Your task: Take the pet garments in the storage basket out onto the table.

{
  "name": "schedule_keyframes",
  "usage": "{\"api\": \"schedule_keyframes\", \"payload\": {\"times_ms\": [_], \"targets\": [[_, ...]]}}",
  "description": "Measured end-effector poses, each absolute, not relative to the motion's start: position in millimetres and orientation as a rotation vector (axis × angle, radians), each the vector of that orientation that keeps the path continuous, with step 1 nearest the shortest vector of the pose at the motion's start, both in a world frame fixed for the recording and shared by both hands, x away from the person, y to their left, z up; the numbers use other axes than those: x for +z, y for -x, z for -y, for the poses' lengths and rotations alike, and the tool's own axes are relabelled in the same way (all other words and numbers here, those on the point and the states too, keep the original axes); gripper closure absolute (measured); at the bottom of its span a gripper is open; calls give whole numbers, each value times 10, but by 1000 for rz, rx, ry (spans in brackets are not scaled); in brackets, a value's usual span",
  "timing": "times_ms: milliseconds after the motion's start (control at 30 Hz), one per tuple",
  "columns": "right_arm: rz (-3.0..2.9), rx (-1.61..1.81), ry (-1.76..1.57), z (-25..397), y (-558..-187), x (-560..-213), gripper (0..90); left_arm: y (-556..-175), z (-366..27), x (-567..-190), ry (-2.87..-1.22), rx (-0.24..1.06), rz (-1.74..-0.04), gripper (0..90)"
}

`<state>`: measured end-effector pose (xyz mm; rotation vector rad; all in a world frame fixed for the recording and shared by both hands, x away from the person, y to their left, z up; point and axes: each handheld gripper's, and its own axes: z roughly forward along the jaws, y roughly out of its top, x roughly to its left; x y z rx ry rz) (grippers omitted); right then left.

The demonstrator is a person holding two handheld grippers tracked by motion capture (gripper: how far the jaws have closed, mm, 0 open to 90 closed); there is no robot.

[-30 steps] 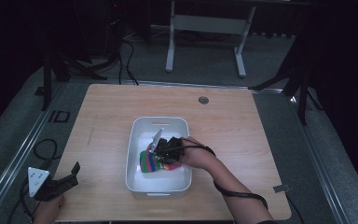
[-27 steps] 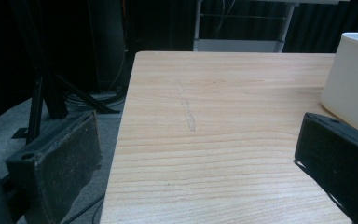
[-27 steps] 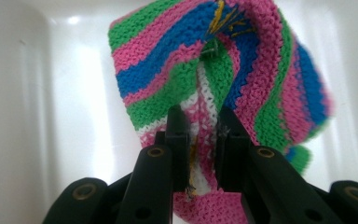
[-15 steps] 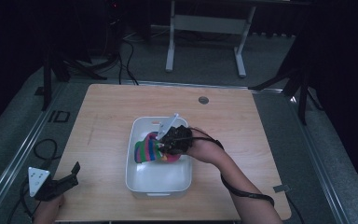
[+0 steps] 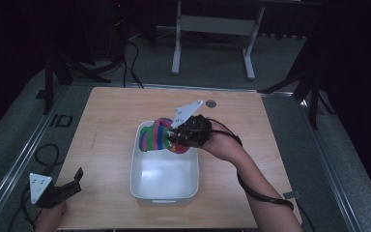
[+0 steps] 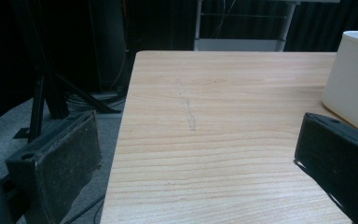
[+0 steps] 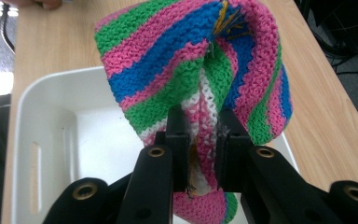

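A knitted cloth [image 5: 155,134] striped pink, green, blue and white hangs above the far end of a white plastic bin [image 5: 140,176]. My right gripper [image 5: 176,137] is shut on it. In the right gripper view the two black jaws pinch a fold of the cloth [image 7: 200,79] over the bin [image 7: 42,116]. My left gripper [image 5: 75,180] rests at the table's near left corner, open. Its jaws stand wide apart with nothing between them in the left gripper view, over the wooden tabletop [image 6: 205,140].
The bin [image 6: 354,74] stands at the middle of the wooden table [image 5: 106,121]. A small round grommet [image 5: 211,103] sits near the far edge. Cables and a metal stand lie on the dark floor beyond the table.
My right gripper has lifted the striped cloth out of the bin's middle and carried it up toward the bin's far end. The left gripper has stayed in place.
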<state>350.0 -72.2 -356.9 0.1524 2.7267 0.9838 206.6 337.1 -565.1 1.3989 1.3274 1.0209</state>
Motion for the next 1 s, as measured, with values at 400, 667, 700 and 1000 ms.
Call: {"api": "schedule_keyframes", "payload": {"times_ms": [400,667,700,1000], "targets": [[-2598,1082,-267,1221,-3561,-3177,779,-2067,-3369,-5651,-1398,1022,-1330,9],[-2517,1085,-400,1703,-3633,-3121,779,-2068,-3367,-5651,-1401,1023,-1330,9],[-2512,1086,-419,1756,-3640,-3121,779,-2068,-3365,-5653,-1399,1022,-1331,9],[-2474,1072,-542,2157,-3682,-3230,779,-2069,-3363,-5653,-1404,1023,-1331,9]]}}
